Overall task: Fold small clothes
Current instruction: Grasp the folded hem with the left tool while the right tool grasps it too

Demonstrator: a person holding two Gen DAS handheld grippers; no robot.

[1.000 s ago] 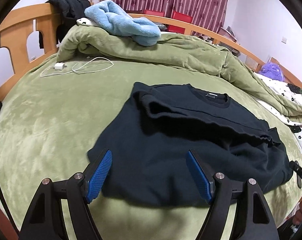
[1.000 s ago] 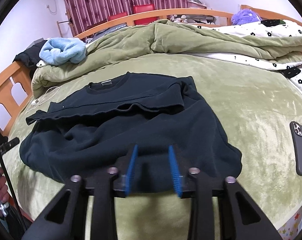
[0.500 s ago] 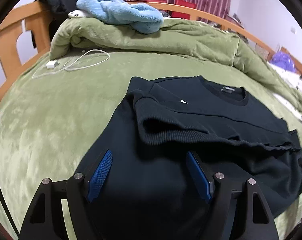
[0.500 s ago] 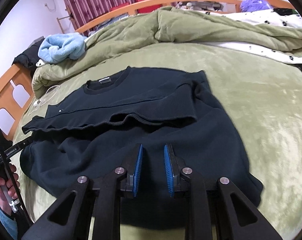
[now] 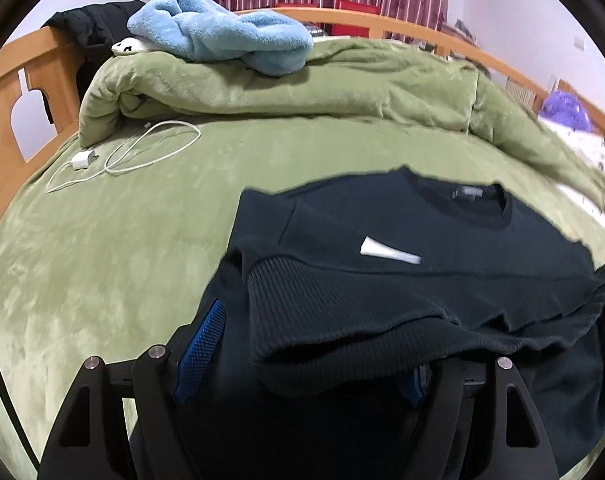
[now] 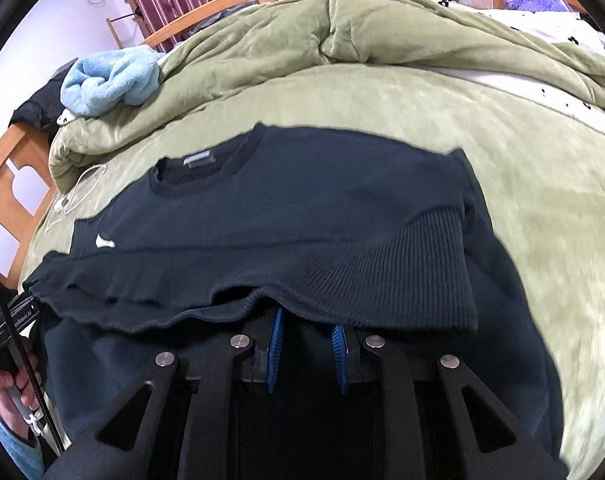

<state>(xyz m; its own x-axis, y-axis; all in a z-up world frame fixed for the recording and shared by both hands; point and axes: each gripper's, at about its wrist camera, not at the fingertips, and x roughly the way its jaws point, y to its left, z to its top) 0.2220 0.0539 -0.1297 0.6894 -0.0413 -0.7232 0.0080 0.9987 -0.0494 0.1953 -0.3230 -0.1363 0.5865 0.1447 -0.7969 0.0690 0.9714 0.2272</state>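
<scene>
My left tongs (image 5: 308,356) stand wide apart, low over the near left part of the dark sweater (image 5: 442,256). The folded ribbed sleeve hides the tip of the right pad; nothing is pinched that I can see. My right tongs (image 6: 307,350) have the blue pads (image 6: 275,346) close together with a narrow gap. Their tips run under the ribbed edge of the folded sleeve, so I can't tell if cloth is caught there. The gap that shows looks free.

The sweater lies flat on the bed (image 5: 114,248), on the green blanket. Its collar (image 6: 206,168) points away from me toward the bunched green duvet (image 6: 302,36), hem nearest the tongs. Both sleeves are folded across the chest, so the fold's long axis runs side to side. A white tag (image 5: 388,252) shows on the front. The near hem is cut off under the tongs in both views.

A hand (image 6: 10,384) at the left edge of the right view is half out of frame. Further out there's a white charger cable (image 5: 134,152) and a blue fleece (image 5: 222,32) on top of the duvet. The right edge of the left view is blurred.
</scene>
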